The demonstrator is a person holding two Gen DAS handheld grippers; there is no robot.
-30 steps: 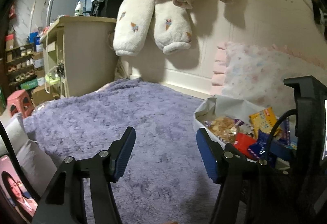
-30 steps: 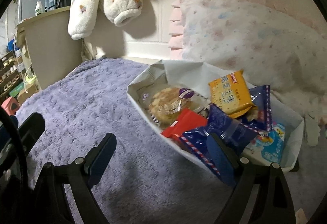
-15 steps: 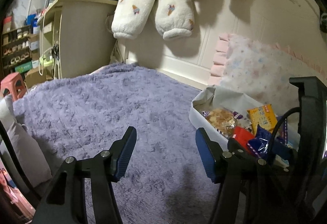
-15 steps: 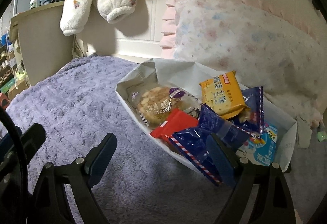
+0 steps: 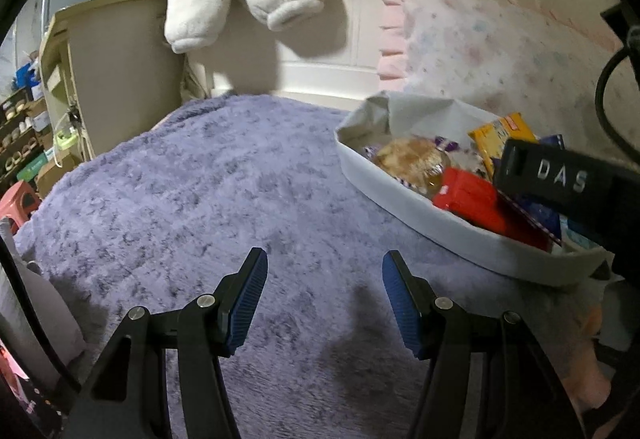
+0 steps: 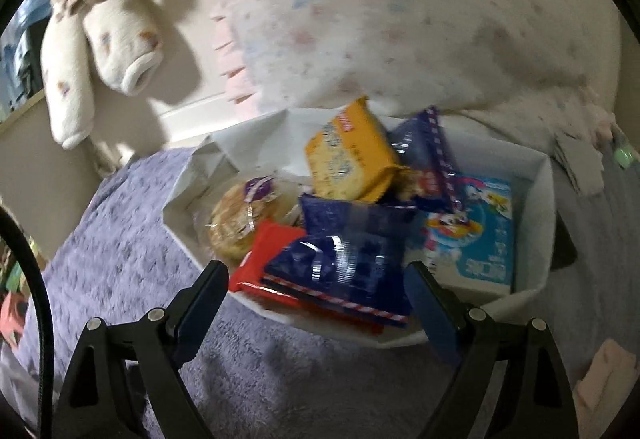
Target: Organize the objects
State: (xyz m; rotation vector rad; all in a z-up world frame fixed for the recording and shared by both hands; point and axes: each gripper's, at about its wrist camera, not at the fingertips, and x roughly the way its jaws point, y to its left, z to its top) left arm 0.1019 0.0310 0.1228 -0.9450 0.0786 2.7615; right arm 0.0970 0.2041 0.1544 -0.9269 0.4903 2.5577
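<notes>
Blue foil snack packet, topmost in the white tray on the bed, lies straight ahead of the nearer right hand-held gripper, whose jaws gape empty, lengthwise across them.

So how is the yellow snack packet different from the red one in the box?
The yellow snack packet is propped up, tilted at the back of the white box; the red packet lies flat at the front rim. The yellow packet shows almost fully, while a dark blue packet covers much of the red packet. Both are sealed packets in the same box.
</notes>
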